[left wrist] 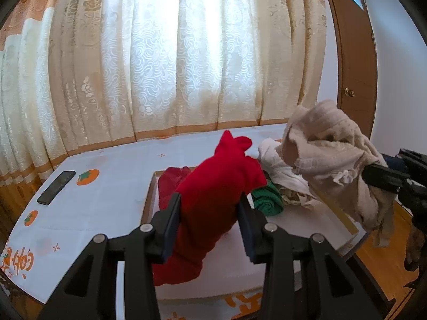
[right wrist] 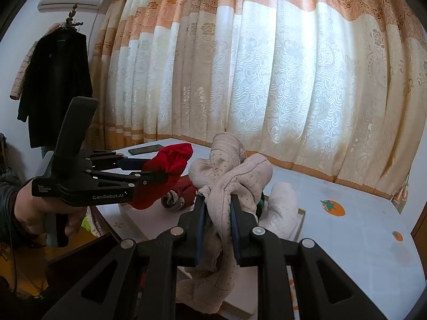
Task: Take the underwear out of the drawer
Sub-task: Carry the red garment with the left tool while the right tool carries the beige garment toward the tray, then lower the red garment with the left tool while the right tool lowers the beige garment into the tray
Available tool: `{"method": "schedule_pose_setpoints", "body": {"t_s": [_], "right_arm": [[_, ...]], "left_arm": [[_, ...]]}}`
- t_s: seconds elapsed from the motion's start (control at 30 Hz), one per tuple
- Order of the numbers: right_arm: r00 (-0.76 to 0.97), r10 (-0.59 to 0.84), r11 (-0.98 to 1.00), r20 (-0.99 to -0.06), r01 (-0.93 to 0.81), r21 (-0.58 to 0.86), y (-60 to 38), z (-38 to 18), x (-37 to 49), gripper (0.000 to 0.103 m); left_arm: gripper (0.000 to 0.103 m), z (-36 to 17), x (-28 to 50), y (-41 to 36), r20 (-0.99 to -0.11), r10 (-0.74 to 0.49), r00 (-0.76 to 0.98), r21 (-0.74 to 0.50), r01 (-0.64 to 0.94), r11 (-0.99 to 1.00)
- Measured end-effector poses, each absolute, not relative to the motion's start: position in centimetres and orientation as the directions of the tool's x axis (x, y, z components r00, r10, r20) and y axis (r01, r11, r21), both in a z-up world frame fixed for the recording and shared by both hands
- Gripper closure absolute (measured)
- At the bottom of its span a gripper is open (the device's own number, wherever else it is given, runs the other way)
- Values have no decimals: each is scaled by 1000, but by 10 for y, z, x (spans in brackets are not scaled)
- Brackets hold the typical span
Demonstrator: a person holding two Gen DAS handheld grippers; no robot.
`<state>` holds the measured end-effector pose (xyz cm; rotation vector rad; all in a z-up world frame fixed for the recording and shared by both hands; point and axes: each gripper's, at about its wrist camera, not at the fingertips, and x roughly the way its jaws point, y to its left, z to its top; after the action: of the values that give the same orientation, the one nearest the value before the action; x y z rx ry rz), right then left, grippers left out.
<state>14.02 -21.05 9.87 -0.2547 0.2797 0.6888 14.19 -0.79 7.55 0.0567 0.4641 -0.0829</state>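
Red underwear (left wrist: 213,200), soft bunched knit, clamped between our left gripper (left wrist: 210,226) pads, lifted above drawer (left wrist: 149,200). Beige dotted underwear (right wrist: 221,186), crumpled, stitched hems, pinched tight in our right gripper (right wrist: 217,224), draping below fingers. Green roll (left wrist: 268,202), white garments beyond fingertips, inside drawer.

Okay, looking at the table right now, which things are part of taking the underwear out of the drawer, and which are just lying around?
Part of the job:
- red underwear in the left tool
- beige underwear in the right tool
- drawer with the green and white pieces

Just lying about:
- phone
- tablecloth
- black coat
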Motion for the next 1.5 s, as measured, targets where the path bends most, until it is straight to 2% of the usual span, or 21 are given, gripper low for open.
{"method": "schedule_pose_setpoints", "body": {"t_s": [0.5,1.17,1.5], "right_arm": [[740,572,755,-352,-644,-126,-202,108,170,84],[722,513,785,-464,-613,-85,-179,107,237,84],[717,470,807,-514,-585,-78,-166,95,265,84]], "left_arm": [[63,80,172,-6,-478,-54,877,48,88,995],[64,73,233,4,-573,-61,817,-36,50,998],[64,80,252,2,-575,-57,816,-77,16,997]]}}
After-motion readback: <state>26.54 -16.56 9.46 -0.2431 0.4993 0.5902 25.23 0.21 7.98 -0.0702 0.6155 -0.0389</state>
